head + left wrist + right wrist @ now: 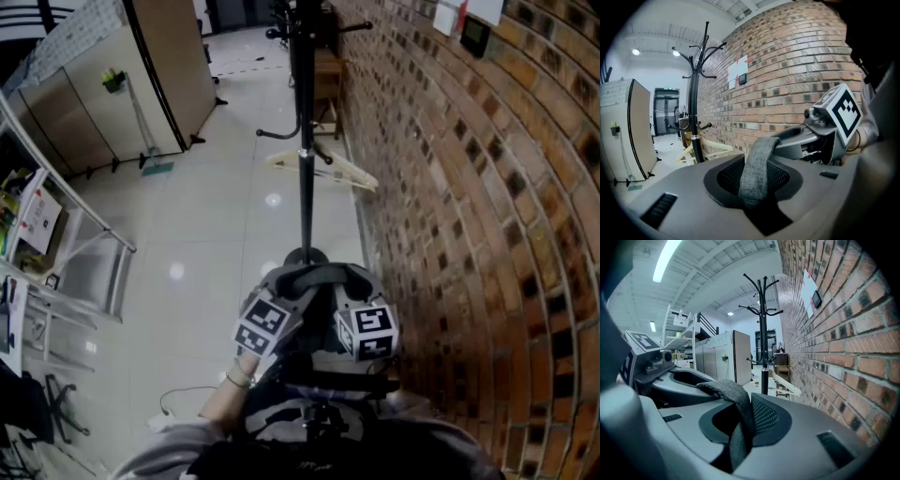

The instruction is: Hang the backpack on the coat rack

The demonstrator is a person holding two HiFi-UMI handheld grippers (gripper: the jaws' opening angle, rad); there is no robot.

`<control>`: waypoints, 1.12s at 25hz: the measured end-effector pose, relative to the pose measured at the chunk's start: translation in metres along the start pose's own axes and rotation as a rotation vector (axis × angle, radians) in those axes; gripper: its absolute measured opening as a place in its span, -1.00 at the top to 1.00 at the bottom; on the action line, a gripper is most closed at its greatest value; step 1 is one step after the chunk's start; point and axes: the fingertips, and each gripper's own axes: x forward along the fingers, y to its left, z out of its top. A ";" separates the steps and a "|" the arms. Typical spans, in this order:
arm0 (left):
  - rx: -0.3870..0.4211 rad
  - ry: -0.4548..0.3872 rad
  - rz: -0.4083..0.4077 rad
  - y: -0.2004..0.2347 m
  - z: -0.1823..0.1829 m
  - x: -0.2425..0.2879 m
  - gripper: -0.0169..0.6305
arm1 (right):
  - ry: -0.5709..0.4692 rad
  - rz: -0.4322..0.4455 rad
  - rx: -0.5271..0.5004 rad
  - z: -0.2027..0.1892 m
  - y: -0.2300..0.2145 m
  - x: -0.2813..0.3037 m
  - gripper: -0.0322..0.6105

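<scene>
The black coat rack (303,141) stands straight ahead by the brick wall, its hooks high up in the left gripper view (696,56) and the right gripper view (761,291). A grey backpack strap (319,275) arches between both grippers. My left gripper (292,292) is shut on one end of the strap (757,164). My right gripper (349,289) is shut on the other end (736,413). The dark backpack body (319,412) hangs below the grippers, mostly hidden. Both grippers sit side by side, a short way before the rack's pole.
A brick wall (469,187) runs along the right. Pale wooden hangers (328,169) lie at the rack's foot. Beige cabinets (122,84) stand at the far left, a metal shelf rack (56,253) closer at left. Glossy tiled floor (216,234) lies between.
</scene>
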 end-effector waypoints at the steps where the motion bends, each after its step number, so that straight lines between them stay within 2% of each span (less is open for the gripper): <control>1: 0.003 0.002 -0.007 0.007 0.001 0.004 0.61 | 0.005 -0.007 0.008 0.003 -0.001 0.007 0.70; 6: 0.033 0.001 -0.045 0.044 0.015 0.024 0.61 | 0.000 -0.063 0.059 0.032 -0.009 0.038 0.70; 12: 0.065 -0.028 -0.102 0.092 0.037 0.055 0.61 | -0.022 -0.136 0.037 0.058 -0.034 0.083 0.70; 17: 0.090 -0.046 -0.148 0.123 0.048 0.076 0.61 | -0.035 -0.195 0.064 0.077 -0.047 0.112 0.70; 23: 0.109 -0.057 -0.171 0.140 0.064 0.097 0.61 | -0.033 -0.235 0.073 0.093 -0.066 0.129 0.70; 28: 0.077 -0.062 -0.153 0.158 0.070 0.111 0.61 | -0.031 -0.229 0.046 0.104 -0.077 0.148 0.70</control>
